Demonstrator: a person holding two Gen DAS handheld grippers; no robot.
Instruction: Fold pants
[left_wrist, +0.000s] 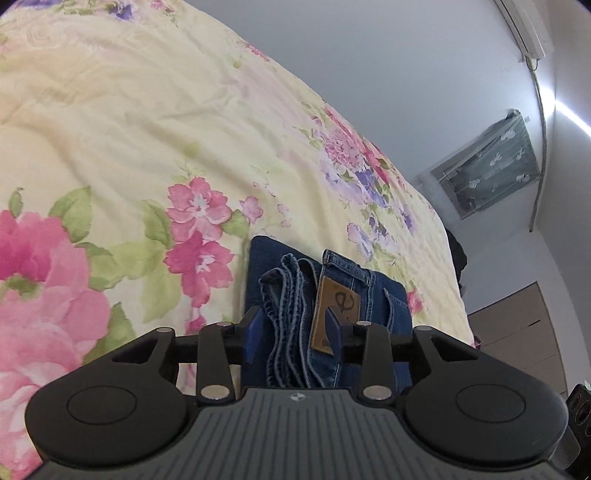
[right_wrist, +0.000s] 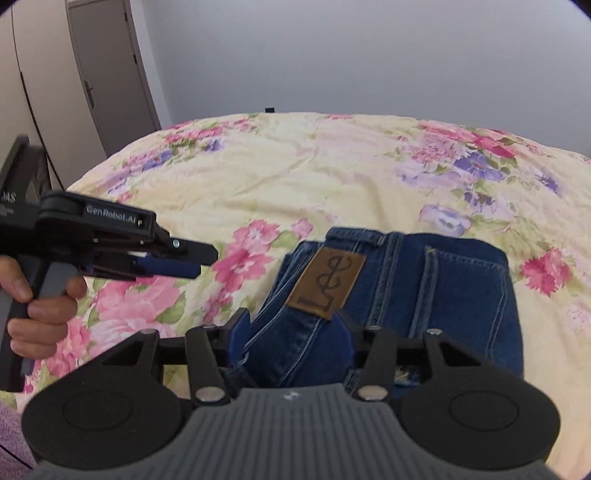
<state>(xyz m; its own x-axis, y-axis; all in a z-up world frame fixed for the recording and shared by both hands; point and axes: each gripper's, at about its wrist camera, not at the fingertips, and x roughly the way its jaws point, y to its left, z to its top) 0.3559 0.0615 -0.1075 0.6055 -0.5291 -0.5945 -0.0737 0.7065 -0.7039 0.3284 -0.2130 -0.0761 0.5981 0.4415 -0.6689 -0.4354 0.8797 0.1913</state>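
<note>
Currently: pants (right_wrist: 424, 280) lie on bed (right_wrist: 295, 177) as compact folded bundle, waistband patch up. Left gripper (left_wrist: 295, 332) spread, denim between fingers, seemingly unpinched; right gripper (right_wrist: 291, 339) likewise. Folding apparently complete; release, withdrawal remain.

Soft, even indoor daylight, fairly bright, no harsh shadows. Bright strip of glare at right edge of left wrist view (left_wrist: 570, 112). Strong fisheye bending: bed (right_wrist: 295, 177) edge bowed, dark vignette in corners. Slight motion blur and softness on jeans (right_wrist: 424, 280) and floral print. Near gripper bodies sharp, matte, low reflection.
</note>
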